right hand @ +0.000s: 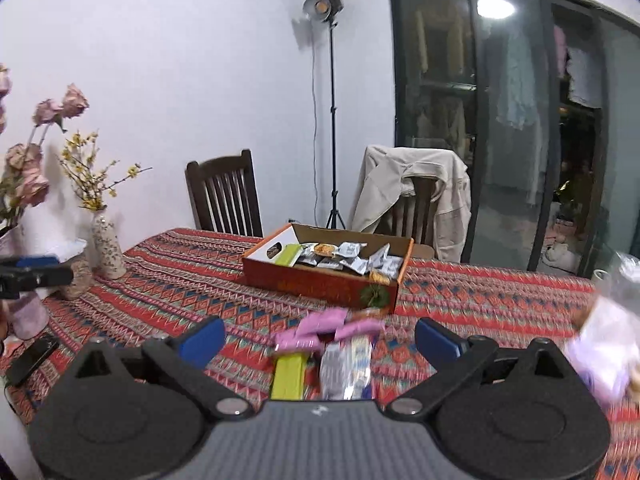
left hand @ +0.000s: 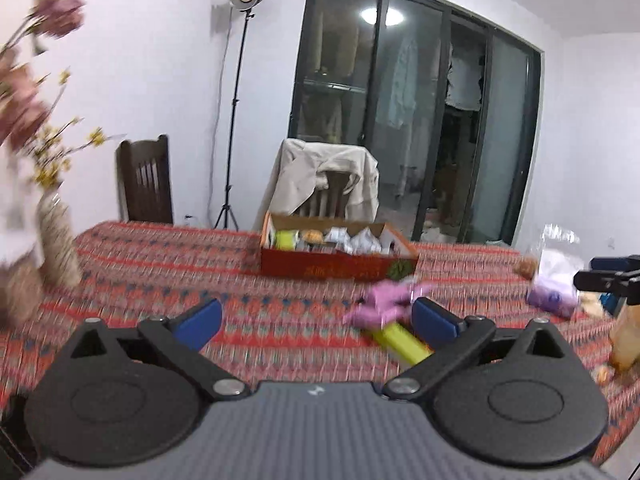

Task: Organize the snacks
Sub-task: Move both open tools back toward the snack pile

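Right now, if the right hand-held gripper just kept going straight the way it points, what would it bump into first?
Probably the loose snacks on the tablecloth: the right hand-held gripper, open and empty, points slightly down at a silver packet and a yellow-green bar. Behind them stands the red cardboard box. Depth is hard to judge.

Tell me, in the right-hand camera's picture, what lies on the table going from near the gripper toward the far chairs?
Nearest, side by side, a yellow-green packet and a silvery packet → pink wrappers → a red cardboard box holding snack packets → the table's far edge, then the chair draped with a beige jacket.
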`<state>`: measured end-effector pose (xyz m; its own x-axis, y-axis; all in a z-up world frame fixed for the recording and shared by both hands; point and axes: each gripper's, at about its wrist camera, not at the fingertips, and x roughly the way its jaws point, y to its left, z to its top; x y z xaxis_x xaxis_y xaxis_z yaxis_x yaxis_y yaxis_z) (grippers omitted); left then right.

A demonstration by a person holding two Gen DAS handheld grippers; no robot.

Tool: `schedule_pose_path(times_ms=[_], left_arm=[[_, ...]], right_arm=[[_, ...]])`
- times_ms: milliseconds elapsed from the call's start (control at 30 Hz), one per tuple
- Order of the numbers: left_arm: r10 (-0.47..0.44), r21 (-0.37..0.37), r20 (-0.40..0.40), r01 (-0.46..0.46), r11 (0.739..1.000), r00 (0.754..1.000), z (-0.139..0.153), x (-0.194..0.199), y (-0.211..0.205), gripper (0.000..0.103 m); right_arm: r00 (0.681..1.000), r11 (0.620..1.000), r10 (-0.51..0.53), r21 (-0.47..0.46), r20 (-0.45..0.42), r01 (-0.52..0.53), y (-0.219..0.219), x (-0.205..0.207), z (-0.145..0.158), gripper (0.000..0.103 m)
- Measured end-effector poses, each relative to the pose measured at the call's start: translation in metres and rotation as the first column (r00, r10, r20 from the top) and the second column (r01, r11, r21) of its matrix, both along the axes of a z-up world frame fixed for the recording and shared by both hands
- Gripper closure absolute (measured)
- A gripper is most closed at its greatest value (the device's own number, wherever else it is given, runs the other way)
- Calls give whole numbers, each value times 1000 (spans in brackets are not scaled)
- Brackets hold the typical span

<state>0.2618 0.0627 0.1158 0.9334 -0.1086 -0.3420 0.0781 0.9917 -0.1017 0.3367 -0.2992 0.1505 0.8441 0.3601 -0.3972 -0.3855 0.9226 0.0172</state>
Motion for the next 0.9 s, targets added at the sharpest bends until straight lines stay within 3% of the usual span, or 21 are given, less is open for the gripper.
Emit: schedule_pose_path(times_ms=[167,300,400,500,900], left_arm=[[8,2,-8,-8,1000,1000,-47,-49,-9,0],[59,68,-26,-58,996,998,-74,-62,-19,0],[76,87,-79,-69,994,994,-90,-60,-21,0],[82,66,-104,-76,995,991,-98,-58,-16,0],[61,69,-156,-51,996,986,-105,-20,-22,0]], right_arm=[[990,991,-100,-74,95,108,5,-72,-53,0],[980,984,-171,-31,99,175,11,-102,-94,0],[982,982,-189,-1,31,189,11,-104,-119,0],[977,976,-213,-50,19,214,15,-102,-134,0],[980,979,-200,-40,-7,199,20,-74,-143,0]])
